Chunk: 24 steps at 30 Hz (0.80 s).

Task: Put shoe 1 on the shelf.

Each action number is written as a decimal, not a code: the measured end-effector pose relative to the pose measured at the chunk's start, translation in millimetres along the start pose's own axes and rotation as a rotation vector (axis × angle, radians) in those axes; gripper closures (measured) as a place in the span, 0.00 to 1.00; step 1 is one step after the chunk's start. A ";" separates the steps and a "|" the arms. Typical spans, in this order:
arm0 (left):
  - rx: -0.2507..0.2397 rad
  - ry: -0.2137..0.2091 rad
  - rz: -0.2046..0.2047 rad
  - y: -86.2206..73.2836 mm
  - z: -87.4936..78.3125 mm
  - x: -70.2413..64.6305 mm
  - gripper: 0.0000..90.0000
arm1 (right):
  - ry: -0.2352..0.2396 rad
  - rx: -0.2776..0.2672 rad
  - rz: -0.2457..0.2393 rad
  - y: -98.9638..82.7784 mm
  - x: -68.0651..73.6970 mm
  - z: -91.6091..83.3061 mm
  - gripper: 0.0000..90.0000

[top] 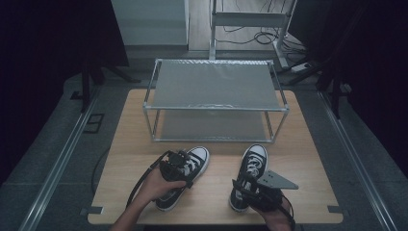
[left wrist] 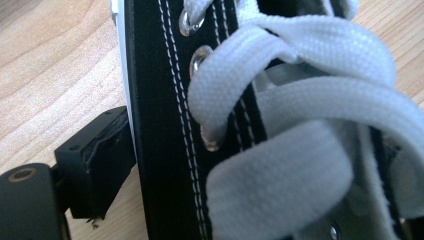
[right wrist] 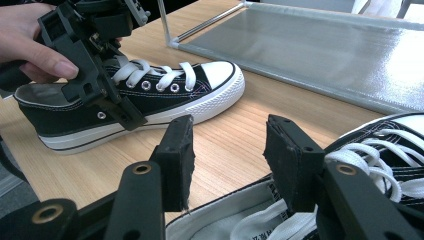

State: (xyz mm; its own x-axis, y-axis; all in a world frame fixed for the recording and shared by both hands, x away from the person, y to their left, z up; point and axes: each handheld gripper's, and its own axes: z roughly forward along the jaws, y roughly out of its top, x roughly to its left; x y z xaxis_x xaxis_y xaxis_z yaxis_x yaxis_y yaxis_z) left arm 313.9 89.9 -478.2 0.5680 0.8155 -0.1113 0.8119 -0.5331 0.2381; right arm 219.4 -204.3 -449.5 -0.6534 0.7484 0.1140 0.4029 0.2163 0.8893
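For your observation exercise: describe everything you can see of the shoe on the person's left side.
The left shoe is a black canvas high-top with white laces, metal eyelets, white stitching, a white rubber toe cap and sole. It stands upright on the wooden table, toe towards the metal shelf rack. The left gripper is at its laced upper, one jaw outside the canvas.

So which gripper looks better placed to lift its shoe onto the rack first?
Left, probably. The left gripper already straddles the left shoe at the laces, one jaw against its side. The right gripper hangs open over the right shoe's collar, jaws apart, nothing between them. The rack stands just beyond both.
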 end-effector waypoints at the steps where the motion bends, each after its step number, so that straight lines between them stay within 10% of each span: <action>1: -0.003 0.001 -0.003 0.2 0.2 -0.6 0.13 | -0.001 0.000 0.002 0.0 -0.2 0.0 0.61; 17: -0.068 -0.082 0.065 -0.8 -11.8 4.6 0.17 | -0.010 -0.008 0.010 0.7 -3.5 -2.1 0.61; 24: -0.078 -0.130 0.165 3.1 -20.3 -0.4 0.17 | -0.014 -0.011 0.011 0.9 -5.3 -2.5 0.61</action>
State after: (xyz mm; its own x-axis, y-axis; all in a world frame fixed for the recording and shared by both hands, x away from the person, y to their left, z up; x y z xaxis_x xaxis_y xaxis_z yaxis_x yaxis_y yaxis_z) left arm 313.5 92.6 -457.8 0.7089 0.6800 -0.1873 0.6966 -0.6334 0.3371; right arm 221.6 -209.7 -448.3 -0.6398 0.7594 0.1181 0.4035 0.2011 0.8926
